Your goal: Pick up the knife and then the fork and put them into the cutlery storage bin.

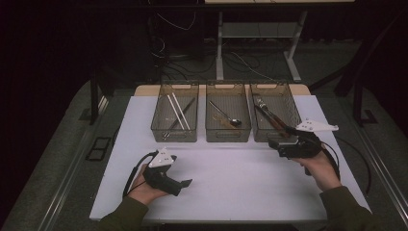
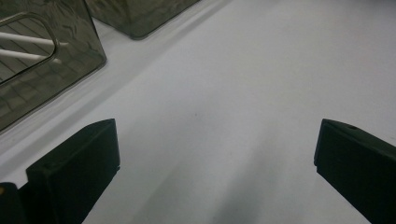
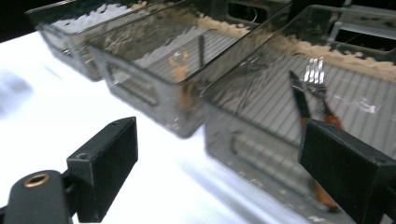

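Three smoky clear bins stand in a row at the back of the white table (image 1: 231, 187). White and dark chopsticks (image 1: 178, 111) lie in the left bin (image 1: 157, 111). A spoon (image 1: 225, 116) lies in the middle bin (image 1: 227, 136). The right bin (image 1: 293, 107) holds a fork (image 3: 316, 73) and a knife (image 3: 299, 95) with brown handles. My right gripper (image 1: 275, 144) hovers just in front of the right bin; in its own view the right gripper (image 3: 219, 144) is open and holds nothing. My left gripper (image 1: 185, 183) rests low at the front left, and the left gripper (image 2: 217, 140) is open over bare table.
A corner of the left bin (image 2: 42, 70) lies ahead and left of the left jaws. Dark floor, cables and a desk frame (image 1: 219, 48) lie beyond the table. The table's side edges drop to grey carpet.
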Demonstrator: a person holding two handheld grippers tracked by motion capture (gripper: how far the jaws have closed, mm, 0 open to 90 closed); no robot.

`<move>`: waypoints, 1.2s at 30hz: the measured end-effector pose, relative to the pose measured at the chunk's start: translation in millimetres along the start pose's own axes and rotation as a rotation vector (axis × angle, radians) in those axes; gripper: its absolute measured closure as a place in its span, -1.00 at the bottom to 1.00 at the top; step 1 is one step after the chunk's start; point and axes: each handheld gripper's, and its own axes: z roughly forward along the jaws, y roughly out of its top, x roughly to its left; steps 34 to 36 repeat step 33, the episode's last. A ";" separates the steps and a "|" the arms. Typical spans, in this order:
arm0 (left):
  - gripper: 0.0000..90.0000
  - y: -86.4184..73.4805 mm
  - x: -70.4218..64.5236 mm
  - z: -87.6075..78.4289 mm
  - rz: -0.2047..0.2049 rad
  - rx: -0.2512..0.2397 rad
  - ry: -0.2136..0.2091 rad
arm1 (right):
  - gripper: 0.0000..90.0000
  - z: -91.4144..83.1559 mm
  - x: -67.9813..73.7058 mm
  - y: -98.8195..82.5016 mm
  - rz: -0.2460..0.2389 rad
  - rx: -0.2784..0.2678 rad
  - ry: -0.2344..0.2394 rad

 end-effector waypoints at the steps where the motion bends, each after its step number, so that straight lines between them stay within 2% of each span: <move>1: -1.00 0.0 0.0 0.0 0.000 0.000 0.000 | -0.73 -1.1 3.0 -2.5 -0.012 -0.001 0.001; 7: -1.00 0.0 -0.2 -0.7 -0.001 -0.004 0.001 | -0.73 -7.3 18.5 -19.3 -0.024 0.010 0.038; 12: -1.00 0.0 -1.2 -0.3 0.006 -0.002 -0.008 | -0.73 -13.6 25.4 -34.2 -0.045 0.015 0.070; 14: -1.00 0.1 -2.0 0.1 0.007 -0.001 -0.008 | -0.73 -15.9 26.1 -40.9 -0.022 0.008 0.084; 19: -1.00 0.2 -1.9 0.6 0.003 -0.007 -0.015 | -0.73 -20.2 29.6 -51.9 -0.015 0.018 0.111; 23: -1.00 0.4 -2.3 -0.2 0.009 -0.011 -0.014 | -0.73 -22.7 30.0 -58.4 -0.034 0.030 0.111; 28: -1.00 0.1 -2.5 1.2 0.009 -0.005 -0.015 | -0.73 -25.7 32.0 -65.8 -0.030 0.049 0.132; 30: -1.00 0.1 -2.8 0.7 0.016 -0.003 -0.013 | -0.73 -27.2 33.5 -67.4 -0.044 0.058 0.128; 36: -1.00 0.3 -3.0 0.2 0.017 -0.004 -0.011 | -0.73 -28.5 32.7 -67.6 -0.047 0.058 0.129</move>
